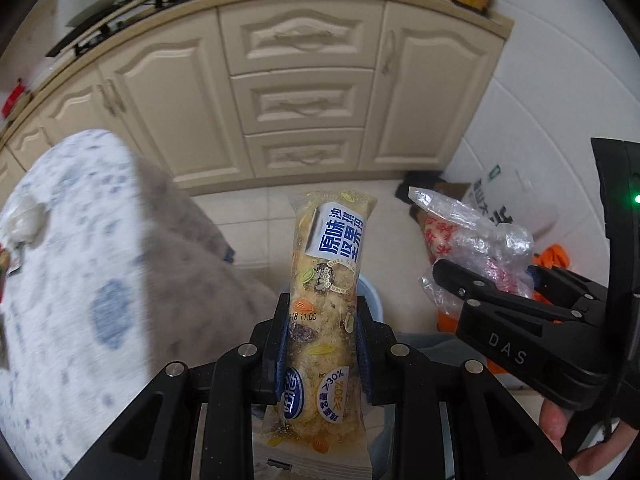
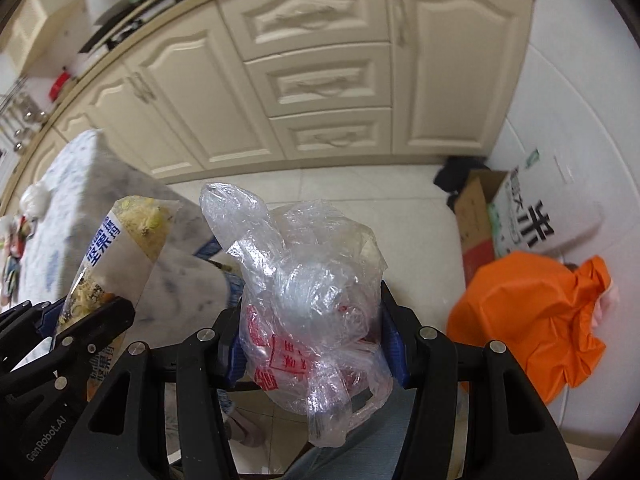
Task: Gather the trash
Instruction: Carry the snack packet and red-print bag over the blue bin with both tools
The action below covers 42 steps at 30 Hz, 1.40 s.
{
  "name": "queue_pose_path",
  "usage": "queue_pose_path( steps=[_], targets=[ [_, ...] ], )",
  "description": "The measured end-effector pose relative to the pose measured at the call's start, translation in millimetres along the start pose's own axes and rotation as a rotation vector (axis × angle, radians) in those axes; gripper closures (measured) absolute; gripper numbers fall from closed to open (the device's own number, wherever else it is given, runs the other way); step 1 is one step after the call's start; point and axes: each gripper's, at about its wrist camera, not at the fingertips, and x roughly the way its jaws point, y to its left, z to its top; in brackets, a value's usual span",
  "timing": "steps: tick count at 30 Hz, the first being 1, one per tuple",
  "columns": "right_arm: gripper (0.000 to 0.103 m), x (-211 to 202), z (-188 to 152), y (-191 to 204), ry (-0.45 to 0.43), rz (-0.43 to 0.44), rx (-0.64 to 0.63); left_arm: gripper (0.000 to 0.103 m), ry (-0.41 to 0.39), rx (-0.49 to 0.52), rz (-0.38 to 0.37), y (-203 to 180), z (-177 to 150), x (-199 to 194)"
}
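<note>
Behind—cream cabinets (image 1: 304,92), tiled floor (image 2: 360,196).

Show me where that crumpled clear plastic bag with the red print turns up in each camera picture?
Left wrist view: the crumpled clear plastic bag sits at the right, pinched in the right gripper.
Right wrist view: the bag fills the lower centre, between that gripper's blue pads.
Shared landmark: the cream three-drawer cabinet stack behind, at upper centre in both views.
</note>
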Motion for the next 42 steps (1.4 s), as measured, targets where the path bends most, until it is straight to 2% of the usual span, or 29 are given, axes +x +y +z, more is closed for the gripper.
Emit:
queue_pose_path(
  steps=[6, 7, 10, 11, 18, 26, 29, 30, 32, 42],
  targets=[
    [0.048, 13.2, 3.4, -22.7, 0.030, -0.024, 0.030, 0.075, 0.047, 0.007, 0.008, -11.1, 24.4, 41.5],
    [0.048, 15.2, 3.4, -24.8, 0.036, -0.025, 0.035, 0.071, 0.060, 0.002, 0.018, -12.5, 28.6, 48.6],
    [0.048, 21.1, 2.4, -29.8, 0.052, -0.033, 0.044, 0.034, 0.074, -0.021, 0.065, -14.2, 39.3, 63.8],
    [0.048, 23.1, 1.6, -31.3, 0.059, -0.035, 0.046, 0.032, 0.055, -0.026, 0.083, -14.4, 41.9, 66.1],
    [0.048, 32.7, -3.5, -32.2, 0.093, -0.037, 0.053, 0.032, 0.061, -0.045, 0.109, -12.9, 37.7, 72.3],
    [0.048, 31.7, 2.5, -6.2, 0.090, 0.000, 0.005, 0.032, 0.040, -0.078, 0.120, -6.1, 24.6, 47.4],
    [0.039, 30.8, 6.3, 4.0, 0.085, 0.012, 0.002, 0.032, 0.030, -0.093, 0.121, -1.8, 20.8, 40.2],
    [0.029, 30.2, 7.6, 6.1, 0.086, 0.016, 0.003, 0.032, 0.028, -0.096, 0.122, -0.2, 18.3, 36.8],
    [0.020, 27.1, 8.7, 9.9, 0.073, 0.018, 0.001, 0.032, 0.023, -0.101, 0.124, 2.3, 14.8, 31.7],
    [0.020, 20.4, 7.0, 12.9, 0.074, -0.012, -0.012, 0.032, 0.015, -0.116, 0.096, 14.7, 8.3, 9.9]
  ],
)
